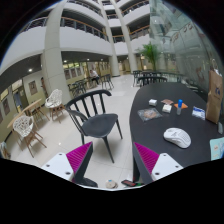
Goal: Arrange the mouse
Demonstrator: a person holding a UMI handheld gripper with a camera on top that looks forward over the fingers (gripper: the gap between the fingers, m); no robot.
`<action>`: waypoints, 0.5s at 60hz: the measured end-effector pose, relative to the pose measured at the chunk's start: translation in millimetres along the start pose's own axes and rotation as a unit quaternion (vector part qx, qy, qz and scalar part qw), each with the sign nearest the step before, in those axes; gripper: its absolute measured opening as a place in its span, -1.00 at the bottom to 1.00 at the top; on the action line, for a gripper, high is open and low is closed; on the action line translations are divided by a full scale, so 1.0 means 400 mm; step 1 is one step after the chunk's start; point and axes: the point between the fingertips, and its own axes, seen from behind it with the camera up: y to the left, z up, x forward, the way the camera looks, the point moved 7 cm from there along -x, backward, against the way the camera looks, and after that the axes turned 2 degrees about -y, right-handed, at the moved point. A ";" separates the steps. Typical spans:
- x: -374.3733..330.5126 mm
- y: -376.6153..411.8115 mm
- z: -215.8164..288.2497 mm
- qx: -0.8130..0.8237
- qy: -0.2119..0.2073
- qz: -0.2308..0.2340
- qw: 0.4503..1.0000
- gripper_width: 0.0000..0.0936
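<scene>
A white computer mouse (177,137) lies on a dark table (160,126), beyond my right finger and to its right. My gripper (111,163) is held over the light floor to the left of the table, well short of the mouse. Its two fingers (77,160) with magenta pads stand wide apart, and nothing is between them.
A black chair (93,110) stands ahead of the fingers, left of the table. On the table lie a grey mouse mat (149,114), small items and a box (215,98) at the right. More chairs and tables stand at the far left (30,118) and back (148,76).
</scene>
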 end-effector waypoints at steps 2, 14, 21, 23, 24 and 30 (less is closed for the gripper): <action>0.004 -0.019 -0.003 -0.006 0.000 -0.009 1.000 0.79; -0.053 -0.242 -0.028 -0.020 0.007 -0.093 0.995 0.78; -0.058 -0.403 -0.044 -0.017 0.020 -0.147 0.989 0.75; -0.055 -0.439 -0.048 -0.014 0.023 -0.159 0.987 0.75; -0.054 -0.455 -0.051 -0.012 0.026 -0.165 0.986 0.76; -0.035 -0.526 -0.069 -0.013 0.040 -0.190 0.981 0.76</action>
